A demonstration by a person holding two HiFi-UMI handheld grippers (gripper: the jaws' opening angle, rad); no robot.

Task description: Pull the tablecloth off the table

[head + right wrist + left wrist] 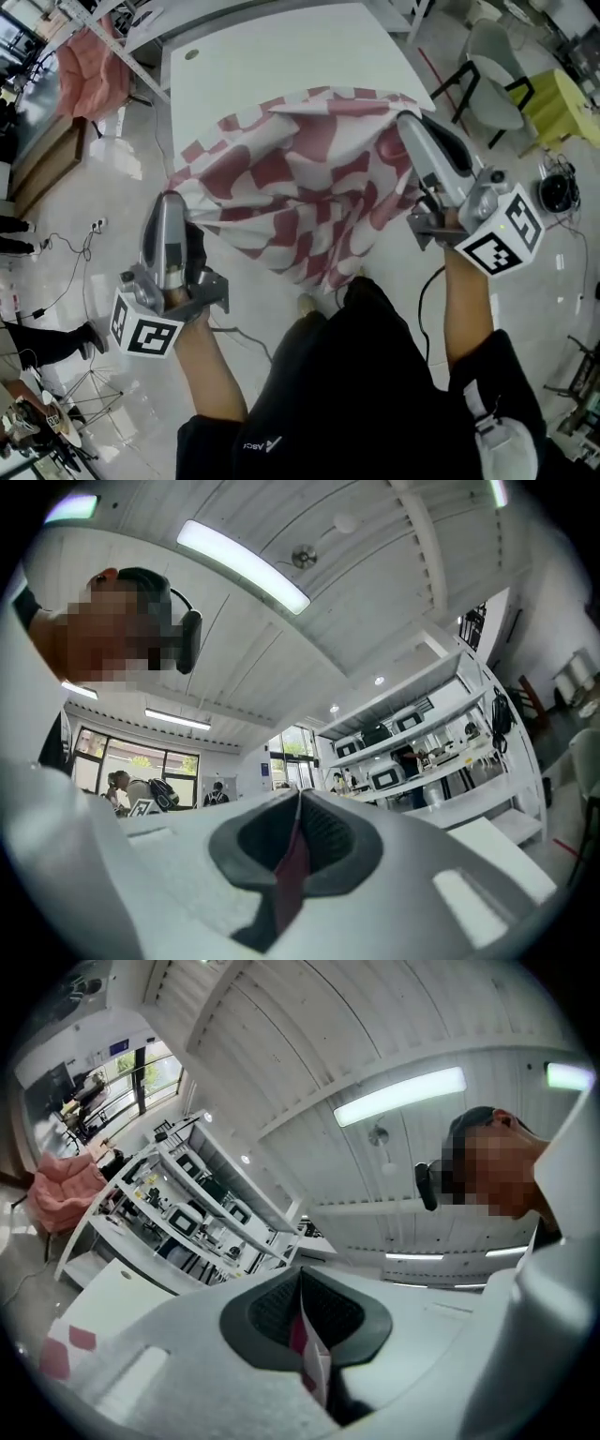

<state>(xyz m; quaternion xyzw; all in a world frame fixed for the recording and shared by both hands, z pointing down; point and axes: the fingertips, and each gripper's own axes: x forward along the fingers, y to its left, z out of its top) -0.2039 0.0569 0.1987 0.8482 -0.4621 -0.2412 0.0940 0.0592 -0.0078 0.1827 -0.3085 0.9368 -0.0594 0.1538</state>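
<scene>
Red-and-white checked fabric tablecloth (300, 178): gathered into a bunched swag at the near end of the white rectangular table (281, 56). Its upper folds lie against the table's near edge and the rest hangs toward the floor in front of me.

Left side: the left gripper (172, 201) has its jaws closed on the cloth's left corner. In the left gripper view a thin fold of the cloth (309, 1354) is pinched between the dark pads (267, 1312).

Centre: the cloth sags between the two grips. Most of the tabletop beyond it is bare.

Right side: the right gripper (406, 120) is likewise clamped on the right corner. The right gripper view shows a red strip of cloth (292, 864) nipped between its closed jaws.

Step in hand, as I judge it: the pull-off is nearly complete, with only the far folds left at the table edge.

Next move: draw both grippers back toward me together, level with each other. Keep both grips closed until the last fold clears the edge.
</scene>
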